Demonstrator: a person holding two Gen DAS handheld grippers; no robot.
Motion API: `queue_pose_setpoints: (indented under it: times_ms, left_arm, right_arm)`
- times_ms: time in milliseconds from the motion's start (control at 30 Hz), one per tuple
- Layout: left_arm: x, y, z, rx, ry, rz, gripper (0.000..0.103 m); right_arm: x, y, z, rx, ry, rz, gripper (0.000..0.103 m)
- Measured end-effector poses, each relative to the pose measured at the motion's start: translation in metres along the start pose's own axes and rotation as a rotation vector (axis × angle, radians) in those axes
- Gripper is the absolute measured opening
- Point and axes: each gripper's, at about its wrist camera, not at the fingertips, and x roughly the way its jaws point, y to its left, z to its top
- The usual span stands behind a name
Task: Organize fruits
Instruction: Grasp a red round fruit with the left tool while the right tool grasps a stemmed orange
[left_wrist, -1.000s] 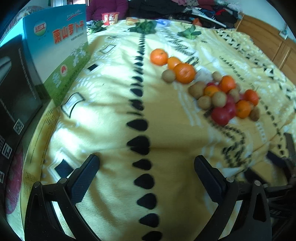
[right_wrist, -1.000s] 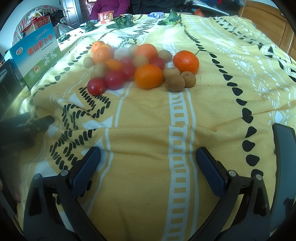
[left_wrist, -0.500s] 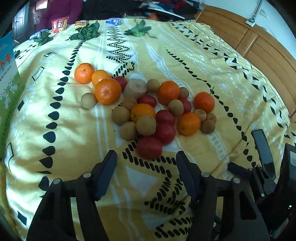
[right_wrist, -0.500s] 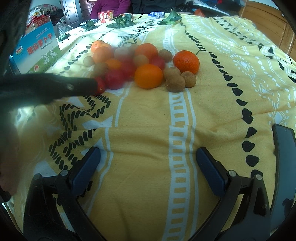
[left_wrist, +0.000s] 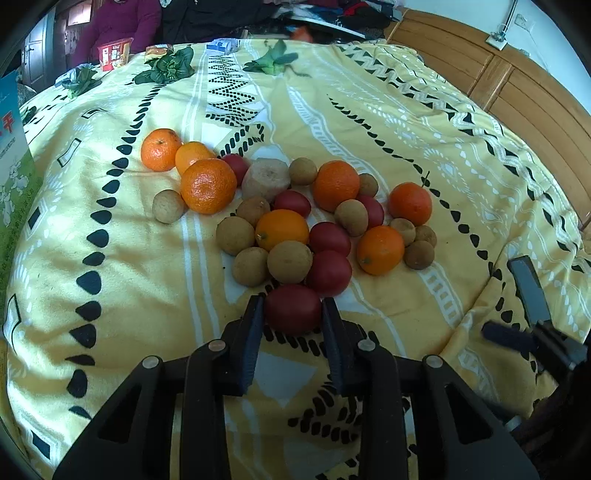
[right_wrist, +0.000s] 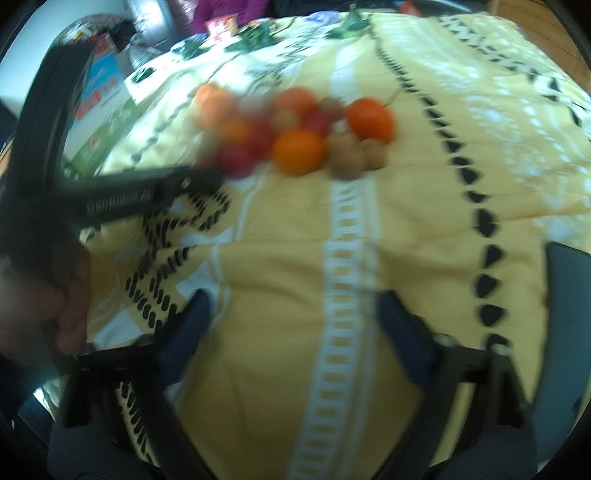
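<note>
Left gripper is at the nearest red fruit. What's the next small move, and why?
Probably lift it straight up. The left gripper has its fingers against both sides of the red fruit, which touches the fruits behind it; dragging sideways could roll them.

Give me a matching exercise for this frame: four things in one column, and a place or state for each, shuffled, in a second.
Things:
1. left tool
2. right tool
3. printed box
4. leafy greens

Places or states:
A. at the far end of the blanket
B. open over bare blanket, holding nothing
C. at the left edge of the left view
D. fingers on either side of the nearest red fruit

Pairs: 1-D, 2-B, 3-C, 4-A
</note>
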Motion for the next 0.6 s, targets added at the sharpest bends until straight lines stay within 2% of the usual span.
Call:
queue_pose_setpoints:
  times_ms: [33, 100, 200, 333, 367, 433, 600]
  left_arm:
    - [-0.005, 0.002, -0.001, -0.013, -0.009, -0.007, 0.032]
    - [-0.014, 0.006, -0.004, -0.036, -0.031, -0.011, 0.032]
    - [-0.029, 0.010, -0.005, -0.061, -0.064, -0.017, 0.032]
    - [-0.045, 0.011, -0.001, -0.060, -0.102, -0.027, 0.032]
    - [-0.048, 0.011, -0.001, -0.059, -0.108, -0.029, 0.032]
    - [-0.051, 0.011, 0.001, -0.059, -0.115, -0.035, 0.032]
    - [-0.056, 0.012, 0.004, -0.065, -0.129, -0.044, 0.032]
  right_arm:
    - [-0.011, -0.008, 0.006, 0.047, -0.035, 0.039, 0.083]
    - [-0.024, -0.016, 0.019, 0.080, -0.079, 0.063, 0.084]
    - [-0.032, -0.035, 0.049, 0.112, -0.145, 0.037, 0.084]
    - [0.002, -0.053, 0.086, 0.113, -0.099, 0.049, 0.080]
    - [0.010, -0.055, 0.089, 0.114, -0.079, 0.057, 0.074]
    - [0.030, -0.061, 0.098, 0.130, -0.034, 0.092, 0.071]
    - [0.055, -0.057, 0.107, 0.116, 0.003, 0.091, 0.056]
